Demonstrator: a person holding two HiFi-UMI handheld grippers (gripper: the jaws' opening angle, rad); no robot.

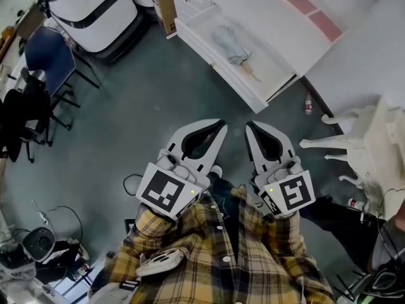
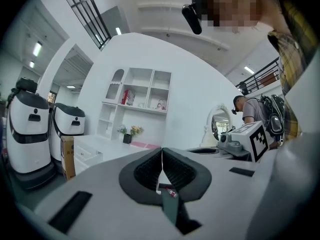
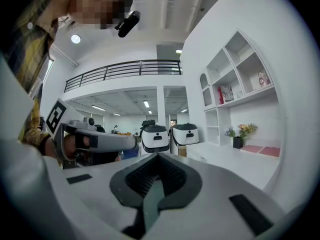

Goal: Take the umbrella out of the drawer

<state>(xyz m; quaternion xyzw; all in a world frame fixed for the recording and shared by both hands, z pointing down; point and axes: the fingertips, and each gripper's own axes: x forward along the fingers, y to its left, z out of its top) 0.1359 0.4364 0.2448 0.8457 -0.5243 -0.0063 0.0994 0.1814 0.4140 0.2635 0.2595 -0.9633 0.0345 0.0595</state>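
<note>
head view, looking steeply down: a pale grey-blue folded umbrella (image 1: 231, 45) lies at a slant inside an open white drawer (image 1: 218, 73), which is pulled out from a white cabinet (image 1: 278, 27) with two pink panels on its top. the umbrella's canopy is loosely gathered cloth, creased and soft, and its short tan handle (image 1: 252, 73), seemingly wood, points toward the drawer's near right end. the left tool (image 1: 221, 125) and the right tool (image 1: 249, 126) are held side by side close to the person's plaid shirt (image 1: 234, 252), over a dull grey floor (image 1: 139, 94), well apart from the drawer. both are smooth white plastic shells with ribbed black pads. in each gripper view the pads are pressed together with nothing between them, so both tools are empty. reaching has not yet begun. the umbrella looks light and easy to lift, but the cloth is likely to bunch, slide or come loose under the pads, so it makes a poor place to pinch. the handle, or the stiff part just above it where the cloth narrows, looks like the surest place to take hold, being firm and slim enough for the pads to close around. the drawer walls are low and the umbrella lies clear of them, so a tool should have room to come down on it from above.
</note>
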